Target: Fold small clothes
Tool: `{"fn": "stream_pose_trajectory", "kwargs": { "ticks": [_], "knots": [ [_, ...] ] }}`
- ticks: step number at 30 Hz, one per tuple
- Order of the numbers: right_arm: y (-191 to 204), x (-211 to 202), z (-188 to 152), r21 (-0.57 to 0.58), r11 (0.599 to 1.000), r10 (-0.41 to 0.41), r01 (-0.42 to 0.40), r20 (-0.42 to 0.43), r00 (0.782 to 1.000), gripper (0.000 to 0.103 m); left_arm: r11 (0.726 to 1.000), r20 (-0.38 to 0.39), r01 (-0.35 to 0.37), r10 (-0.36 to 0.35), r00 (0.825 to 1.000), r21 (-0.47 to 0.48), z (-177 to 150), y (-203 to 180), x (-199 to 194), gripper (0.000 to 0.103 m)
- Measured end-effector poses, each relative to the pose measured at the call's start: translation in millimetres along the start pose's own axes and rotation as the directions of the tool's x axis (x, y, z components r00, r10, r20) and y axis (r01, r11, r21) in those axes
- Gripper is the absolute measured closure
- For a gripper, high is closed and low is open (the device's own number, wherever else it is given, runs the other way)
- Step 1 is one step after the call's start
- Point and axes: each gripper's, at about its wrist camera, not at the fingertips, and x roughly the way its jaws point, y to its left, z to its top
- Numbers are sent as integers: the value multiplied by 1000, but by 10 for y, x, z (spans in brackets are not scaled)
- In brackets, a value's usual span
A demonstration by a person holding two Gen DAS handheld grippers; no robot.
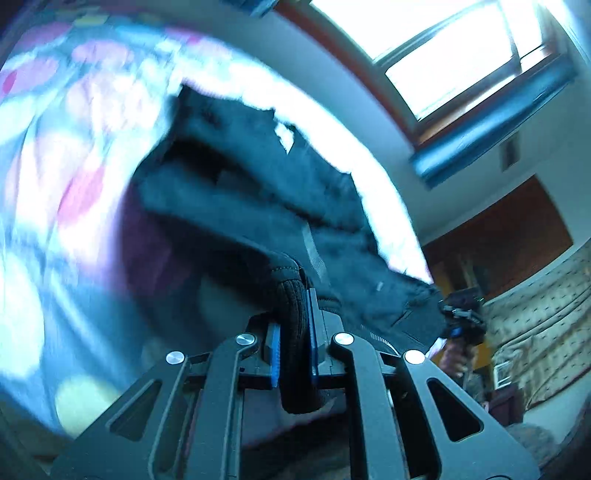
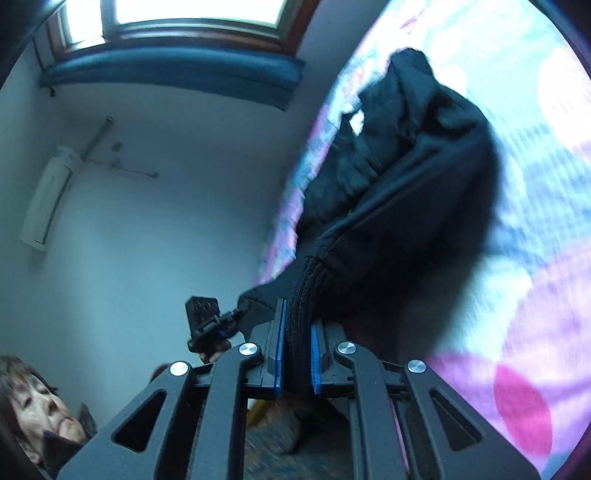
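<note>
Floral bedsheet [image 1: 55, 155], black garment [image 1: 240, 206] clamped by left gripper [image 1: 295, 354], right gripper [image 2: 298, 354]

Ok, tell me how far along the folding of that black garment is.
Done: both grippers have hold of it, the left gripper and the right gripper each shut on a ribbed cuff of the black garment. In hand: it hangs bunched above the floral bedsheet. Left: spreading it flat and every fold.

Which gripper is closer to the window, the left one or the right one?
Cannot tell. Both grip the black garment over the bedsheet: the left gripper and the right gripper each clamp a ribbed cuff, with the window beyond both.
</note>
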Motion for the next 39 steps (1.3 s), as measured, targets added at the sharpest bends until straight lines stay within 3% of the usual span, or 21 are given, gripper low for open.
{"fn": "stream_pose_trajectory", "kwargs": {
  "ticks": [5,12,16,20,22,25,28,30,32,35,36,38,39],
  "knots": [
    [-37,280,722,10,999,43,-44,76,996,92,999,70,49,-48,996,-21,679,46,268,92],
    [-610,850,1602,155,988,-32,14,113,993,92,988,32,17,-13,999,-156,1407,665,1091,91],
    [-1037,1069,1836,248,965,-108,80,98,989,92,982,-51,-19,10,999,-187,1584,983,1579,88],
    [-1149,1042,1834,284,959,-40,5,120,992,88,983,-63,26,-38,997,-184,1659,1035,1613,85],
    [-1096,1008,1839,259,965,-1,-28,113,994,77,981,-62,52,-65,996,-186,1680,1001,1503,79],
    [-1006,922,1890,193,980,24,-49,129,991,70,988,-39,88,-93,995,-126,1683,898,1288,68],
    [-789,768,1926,66,997,-40,31,143,989,65,997,-57,70,-72,996,-42,1695,804,1177,62],
    [-652,716,1965,-26,992,-120,125,155,981,60,999,-48,4,-2,999,39,1690,755,1125,51],
    [-587,717,2032,-88,977,-179,194,156,971,60,992,28,-72,69,997,101,1717,712,1038,35],
    [-497,808,2117,-167,952,-236,257,138,962,60,997,70,-35,30,997,63,1789,797,965,35],
    [-479,850,2147,-194,942,-253,273,124,959,60,995,57,-68,63,996,79,1800,786,997,35],
    [-433,981,2231,-246,918,-294,309,98,951,60,962,41,-180,175,984,205,1775,657,1145,35],
    [-436,1010,2251,-269,906,-315,328,89,945,60,949,30,-198,196,980,245,1762,619,1197,34]
  ]
}}
